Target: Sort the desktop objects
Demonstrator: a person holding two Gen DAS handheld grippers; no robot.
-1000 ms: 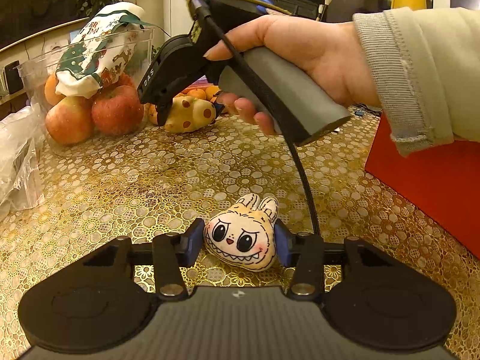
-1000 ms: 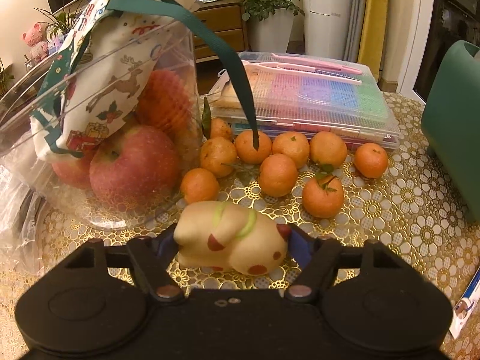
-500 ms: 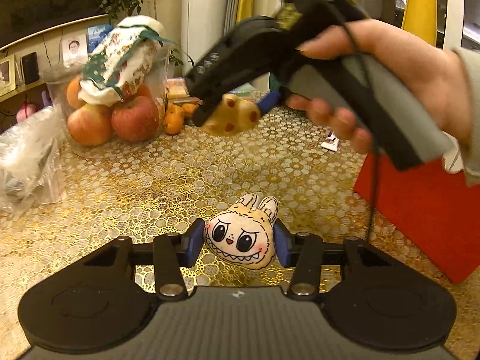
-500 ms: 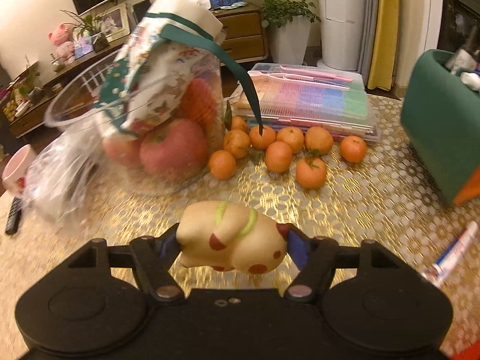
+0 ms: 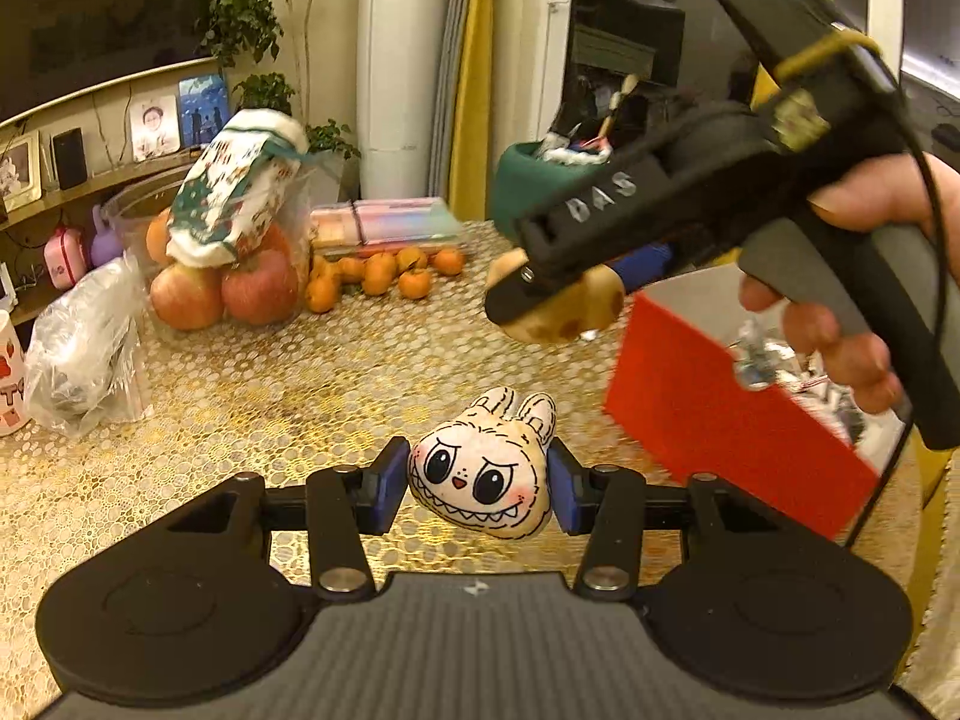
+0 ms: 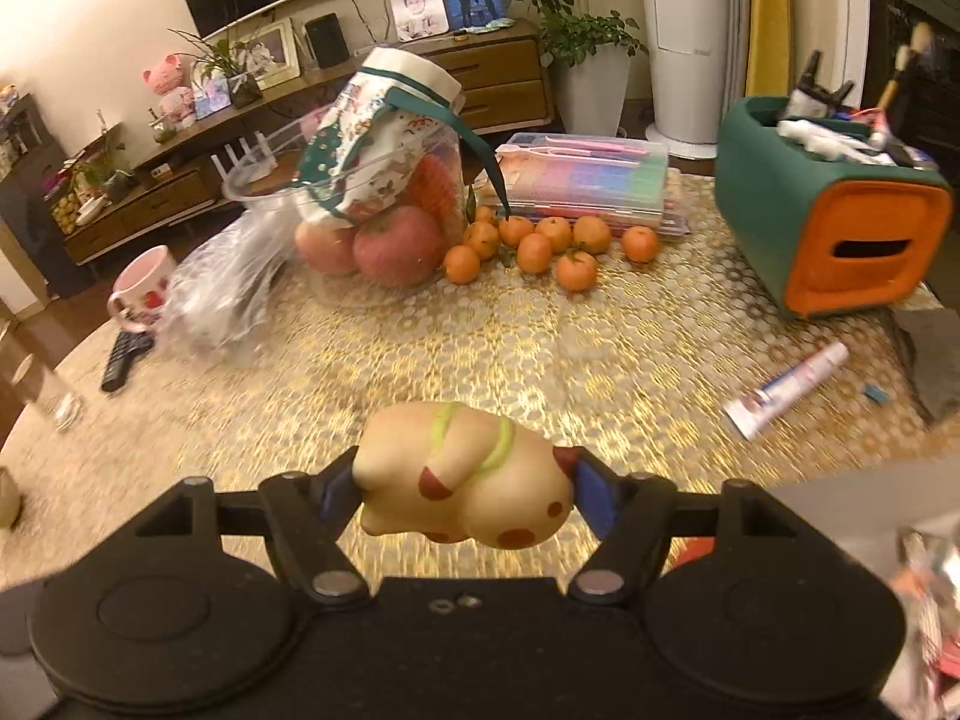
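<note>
Both grippers have risen off the gold-patterned table [image 6: 540, 360] since a second ago, each carrying its toy. The left gripper [image 5: 477, 486] is clamped on one rabbit-faced plush [image 5: 480, 474], its blue pads pressed to both sides; the right gripper [image 6: 465, 495] is clamped wider on one spotted cream animal toy [image 6: 468, 480], held above one red box [image 5: 720, 414]. Nine tangerines [image 6: 534, 246] lie beside one bowl of apples [image 6: 372, 246].
</note>
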